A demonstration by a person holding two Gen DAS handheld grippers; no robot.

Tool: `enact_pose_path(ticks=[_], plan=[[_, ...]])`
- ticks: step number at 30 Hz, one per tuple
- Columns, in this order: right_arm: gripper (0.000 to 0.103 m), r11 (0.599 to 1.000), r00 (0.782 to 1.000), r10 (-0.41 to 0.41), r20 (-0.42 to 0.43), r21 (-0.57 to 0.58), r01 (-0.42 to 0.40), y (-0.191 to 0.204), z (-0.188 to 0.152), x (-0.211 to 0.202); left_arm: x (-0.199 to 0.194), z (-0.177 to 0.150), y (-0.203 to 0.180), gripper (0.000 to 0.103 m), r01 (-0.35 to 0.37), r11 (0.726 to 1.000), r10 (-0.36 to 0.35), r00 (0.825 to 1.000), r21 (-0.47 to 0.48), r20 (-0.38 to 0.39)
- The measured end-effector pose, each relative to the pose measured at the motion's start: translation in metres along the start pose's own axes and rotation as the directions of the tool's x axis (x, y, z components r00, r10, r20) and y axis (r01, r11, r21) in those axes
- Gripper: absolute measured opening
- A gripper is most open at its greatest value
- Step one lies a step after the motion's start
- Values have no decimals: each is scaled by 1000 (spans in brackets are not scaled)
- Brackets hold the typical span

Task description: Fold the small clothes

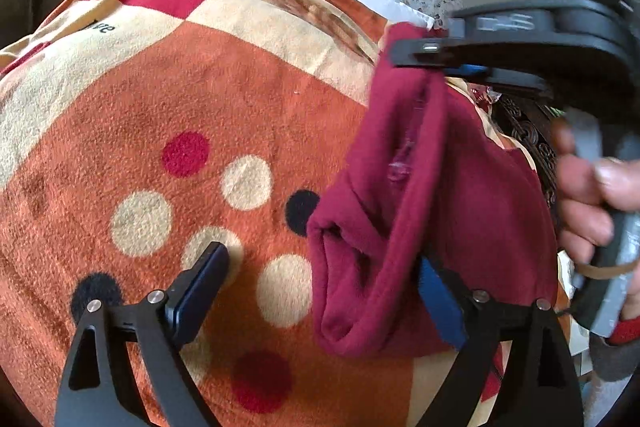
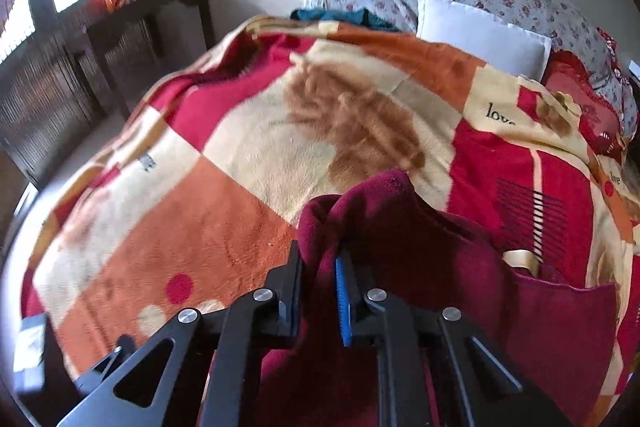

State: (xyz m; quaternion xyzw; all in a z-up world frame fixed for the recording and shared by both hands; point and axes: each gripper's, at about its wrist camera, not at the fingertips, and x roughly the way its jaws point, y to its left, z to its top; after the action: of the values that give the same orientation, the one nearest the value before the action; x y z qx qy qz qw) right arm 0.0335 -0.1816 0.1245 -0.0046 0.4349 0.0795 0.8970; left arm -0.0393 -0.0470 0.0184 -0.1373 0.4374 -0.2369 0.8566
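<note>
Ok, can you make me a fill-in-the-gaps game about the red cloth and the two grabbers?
1. The right gripper is pinched shut on the ____ garment.
2. The left gripper has its jaws wide ____.
3. The blanket under the garment has round ____ printed on it.
4. The small pillow at the far end of the bed is ____.

Missing words: maroon; open; dots; white

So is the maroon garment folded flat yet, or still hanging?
Still hanging: the maroon garment dangles bunched from the right gripper, lifted above the blanket.
</note>
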Motion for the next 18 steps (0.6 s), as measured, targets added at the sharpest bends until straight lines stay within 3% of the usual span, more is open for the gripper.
enact_pose_path(ticks=[5,13,14,16,17,18], plan=[[14,997,999,46,25,55,-47,-18,-3,-18,12,17,-7,91,-3,1000,3,1000,-3,-14],[14,991,995,89,40,98,-93,-34,-12,-27,29,30,-20,91,-9,992,13,999,123,-33],[14,990,995,94,41,104,-97,-37,-13,-27,30,30,-22,88,-8,990,13,999,137,-32],[14,988,994,100,41,112,-104,-40,-16,-28,28,29,-27,68,15,986,-9,999,167,-39],[14,989,995,94,43,112,-99,-42,-17,-30,27,29,-30,51,29,984,-21,999,175,-48],[14,989,995,90,47,113,-95,-43,-18,-32,25,28,-34,41,38,983,-29,998,180,-53]])
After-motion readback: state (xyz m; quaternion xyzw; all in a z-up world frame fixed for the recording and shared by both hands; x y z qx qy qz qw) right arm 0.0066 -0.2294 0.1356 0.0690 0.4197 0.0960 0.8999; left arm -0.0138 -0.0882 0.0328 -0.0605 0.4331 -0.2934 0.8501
